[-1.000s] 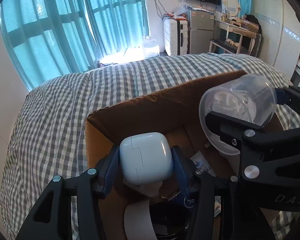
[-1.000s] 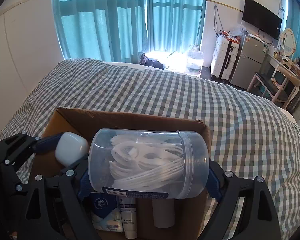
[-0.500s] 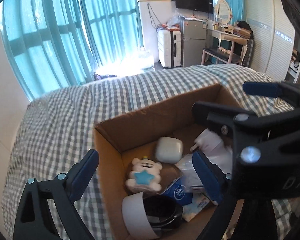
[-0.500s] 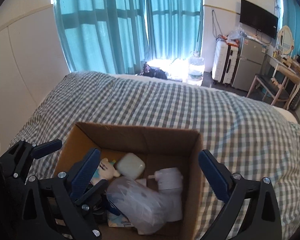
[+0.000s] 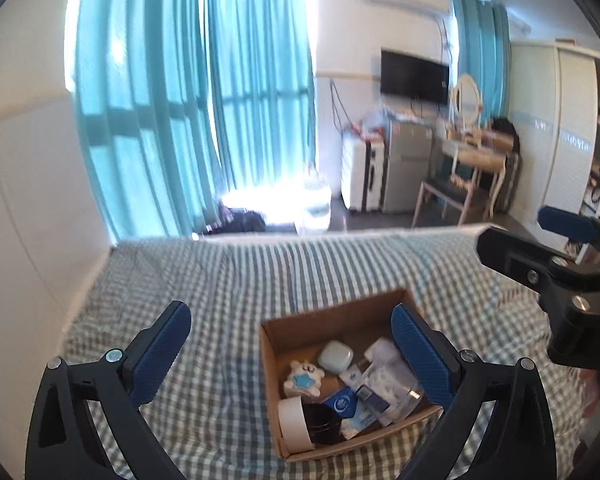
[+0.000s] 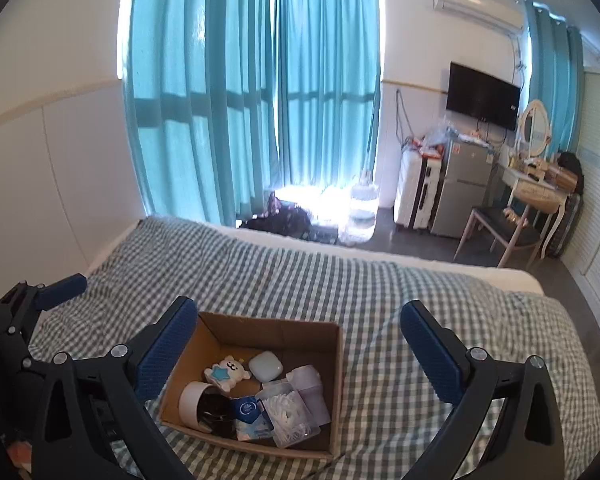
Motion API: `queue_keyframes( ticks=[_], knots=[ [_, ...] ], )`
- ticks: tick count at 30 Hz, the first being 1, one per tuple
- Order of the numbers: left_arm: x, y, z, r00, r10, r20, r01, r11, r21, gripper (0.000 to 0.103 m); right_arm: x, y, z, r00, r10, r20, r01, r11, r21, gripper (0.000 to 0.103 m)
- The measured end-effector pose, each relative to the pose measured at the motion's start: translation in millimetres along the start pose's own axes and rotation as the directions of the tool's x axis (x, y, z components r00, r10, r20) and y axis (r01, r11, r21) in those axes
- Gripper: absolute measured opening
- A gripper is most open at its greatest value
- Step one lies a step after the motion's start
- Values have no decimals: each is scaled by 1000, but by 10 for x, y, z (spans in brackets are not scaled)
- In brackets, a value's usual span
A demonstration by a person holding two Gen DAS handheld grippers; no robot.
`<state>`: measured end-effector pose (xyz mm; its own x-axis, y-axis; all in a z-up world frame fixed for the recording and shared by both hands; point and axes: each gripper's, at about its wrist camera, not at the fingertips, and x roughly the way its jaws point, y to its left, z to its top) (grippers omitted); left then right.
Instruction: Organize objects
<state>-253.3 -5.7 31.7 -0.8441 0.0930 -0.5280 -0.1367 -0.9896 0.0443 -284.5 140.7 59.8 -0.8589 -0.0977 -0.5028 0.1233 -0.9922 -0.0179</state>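
An open cardboard box sits on the checked bed. Inside lie a white earbud case, a clear jar of cotton swabs on its side, a bear toy with a blue star, a tape roll and a blue tissue pack. My left gripper hangs well above the box, its jaws opening wide with nothing between them. My right gripper is also high above the box, open and holding nothing. Each gripper's fingers show at the edge of the other's view.
The checked bedcover spreads all around the box. Beyond the bed's far edge are teal curtains, a water jug, a white suitcase, a small fridge, and a dressing table with a chair.
The left gripper let go of the white case and the right let go of the clear jar. Both things now lie in the box. Both grippers rose high above it with their jaws spread.
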Motion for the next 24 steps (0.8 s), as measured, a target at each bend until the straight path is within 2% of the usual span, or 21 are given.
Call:
queue_keyframes(
  ticks=[6, 12, 18, 24],
  knots=[
    [-601, 13, 133, 996, 24, 90, -23, 1000, -9, 103, -677, -35, 63, 997, -28, 76, 28, 1000, -1, 102],
    [-1077, -48, 155, 987, 42, 157, -42, 999, -5, 103, -1124, -172, -18, 991, -46, 126, 44, 999, 14, 103],
    [-1410, -95, 19, 977, 44, 208, -44, 999, -4, 103, -1379, -291, -249, 981, -71, 179, 66, 997, 36, 103],
    [-1511, -184, -196, 968, 53, 245, -59, 998, 20, 103, -1450, -352, -540, 973, -83, 217, 73, 996, 56, 103]
  ],
)
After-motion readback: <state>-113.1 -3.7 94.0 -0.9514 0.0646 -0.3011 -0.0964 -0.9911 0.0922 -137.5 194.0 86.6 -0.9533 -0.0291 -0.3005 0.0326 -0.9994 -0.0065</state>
